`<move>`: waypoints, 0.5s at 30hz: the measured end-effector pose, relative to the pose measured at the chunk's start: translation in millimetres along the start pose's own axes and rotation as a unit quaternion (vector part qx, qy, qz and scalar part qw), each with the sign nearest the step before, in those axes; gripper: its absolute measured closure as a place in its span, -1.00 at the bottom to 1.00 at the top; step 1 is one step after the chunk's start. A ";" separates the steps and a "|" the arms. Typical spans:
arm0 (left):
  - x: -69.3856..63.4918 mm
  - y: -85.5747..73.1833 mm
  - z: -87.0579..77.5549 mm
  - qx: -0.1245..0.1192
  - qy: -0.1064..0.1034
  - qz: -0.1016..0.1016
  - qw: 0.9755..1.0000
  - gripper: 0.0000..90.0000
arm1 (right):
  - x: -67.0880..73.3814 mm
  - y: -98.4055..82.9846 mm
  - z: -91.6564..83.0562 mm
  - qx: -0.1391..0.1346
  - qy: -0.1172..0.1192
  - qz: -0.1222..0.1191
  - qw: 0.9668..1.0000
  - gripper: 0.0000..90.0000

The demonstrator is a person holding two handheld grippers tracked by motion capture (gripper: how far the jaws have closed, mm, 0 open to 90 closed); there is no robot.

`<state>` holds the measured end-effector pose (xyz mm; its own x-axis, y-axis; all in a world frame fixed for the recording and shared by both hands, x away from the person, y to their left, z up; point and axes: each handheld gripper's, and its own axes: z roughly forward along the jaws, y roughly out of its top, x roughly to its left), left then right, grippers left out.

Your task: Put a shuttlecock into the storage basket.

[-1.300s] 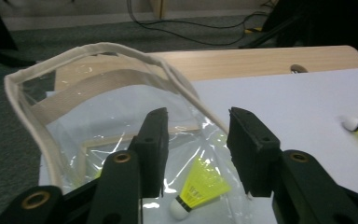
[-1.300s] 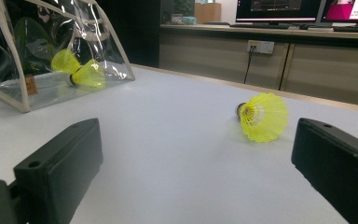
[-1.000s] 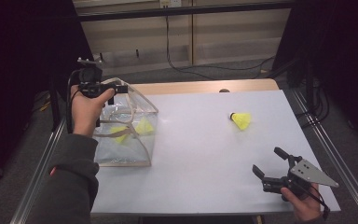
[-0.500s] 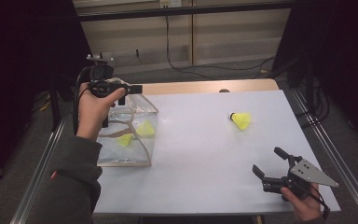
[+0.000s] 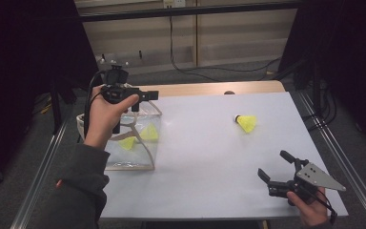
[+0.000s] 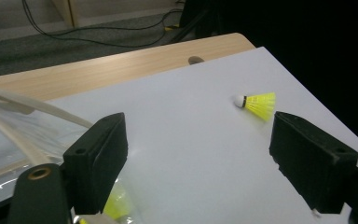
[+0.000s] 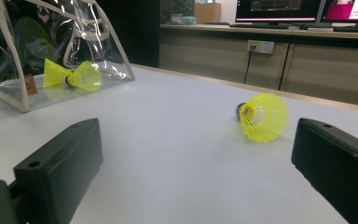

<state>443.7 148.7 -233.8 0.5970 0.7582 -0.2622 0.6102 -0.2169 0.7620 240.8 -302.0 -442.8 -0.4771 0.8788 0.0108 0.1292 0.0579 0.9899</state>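
I count two yellow shuttlecocks already inside the clear bag at 9 o'clock. My left gripper, jaws just opened and empty, hovers above it. One shuttlecock remains at 2 o'clock; right gripper waits released, empty.

A white table carries a clear bag at left and a yellow shuttlecock at right.

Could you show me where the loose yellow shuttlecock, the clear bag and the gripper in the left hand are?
Shuttlecock (image 5: 246, 123), high view, on its yellow feather skirt.
Clear bag (image 5: 145, 155), high view, on its see-through front wall near the pale edge.
Left gripper (image 6: 198, 161), left gripper view, midway between its two black fingers.
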 end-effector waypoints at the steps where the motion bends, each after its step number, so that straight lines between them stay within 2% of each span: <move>1: -1.9 -0.5 0.9 0.001 -0.002 0.007 1.000 -0.61 | -0.1 0.0 0.1 0.000 0.000 0.000 1.000 -0.96; 15: -22.6 -7.1 19.7 0.004 -0.019 0.029 0.999 -0.71 | 0.5 0.3 1.2 -0.001 0.001 -0.001 1.000 -0.96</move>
<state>436.1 121.0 -245.0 0.6515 0.7196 -0.2403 0.5778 -0.2655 0.7718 241.7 -301.0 -442.7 -0.4789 0.8778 0.0101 0.1277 0.0583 0.9901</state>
